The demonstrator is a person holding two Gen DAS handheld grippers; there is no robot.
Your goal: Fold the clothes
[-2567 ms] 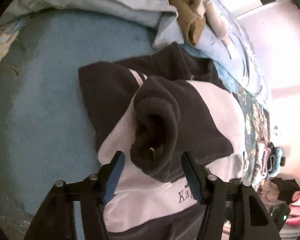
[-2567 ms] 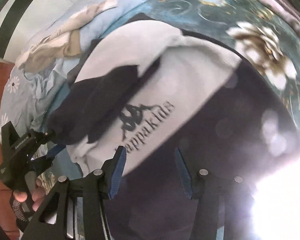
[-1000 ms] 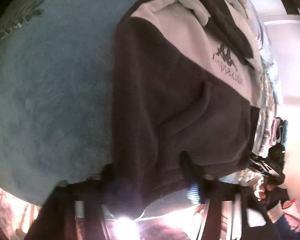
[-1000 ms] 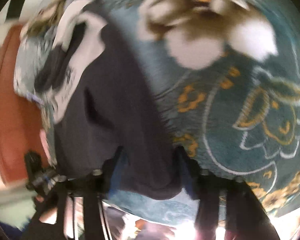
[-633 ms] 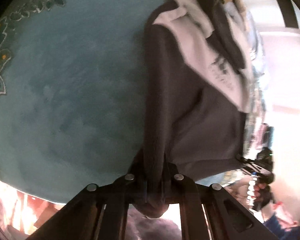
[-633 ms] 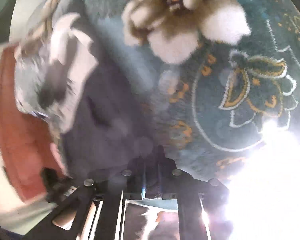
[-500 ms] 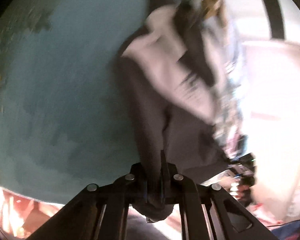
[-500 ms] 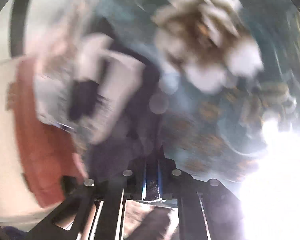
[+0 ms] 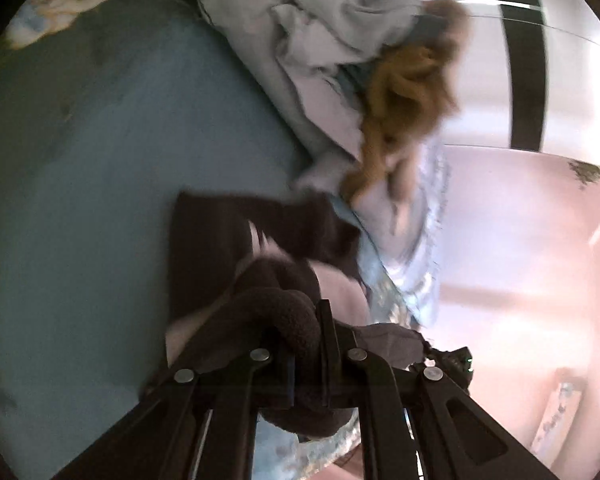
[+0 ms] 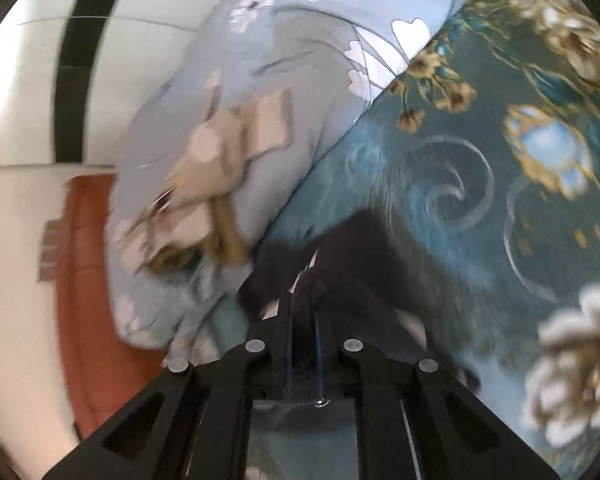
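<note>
- The left gripper (image 9: 306, 344) has its fingers (image 9: 325, 332) closed on a rolled edge of the dark charcoal-and-white fleece sweatshirt (image 9: 220, 248), whose thick hem bulges between and below them.
- The right gripper (image 10: 303, 344) is likewise clamped on the dark fleece, a thin fold of it pinched between the fingers (image 10: 296, 320).
- Gripping the same edge at two places looks meant to carry it over the rest of the garment, so it lands as one straight fold, not a bunch.
- The rest of the sweatshirt lies just ahead of both pairs of fingers on the bed, its dark panels flat and a white patch showing near the left fingers.
- The surface is a bed under a plush teal blanket with gold scrolls and white flowers (image 10: 480, 208); it is soft, so the fold will probably need smoothing.
- Beyond the fingers lie a pale blue floral pillow (image 10: 260, 92), crumpled grey-blue bedding (image 9: 308, 40) and a tan-brown bundle of cloth (image 9: 408, 96), close enough to the sweatshirt's far edge to crowd it.
- Behind them is a pale wall with a dark vertical bar (image 9: 520, 60); left of the right fingers, a reddish-brown headboard (image 10: 88, 280).
</note>
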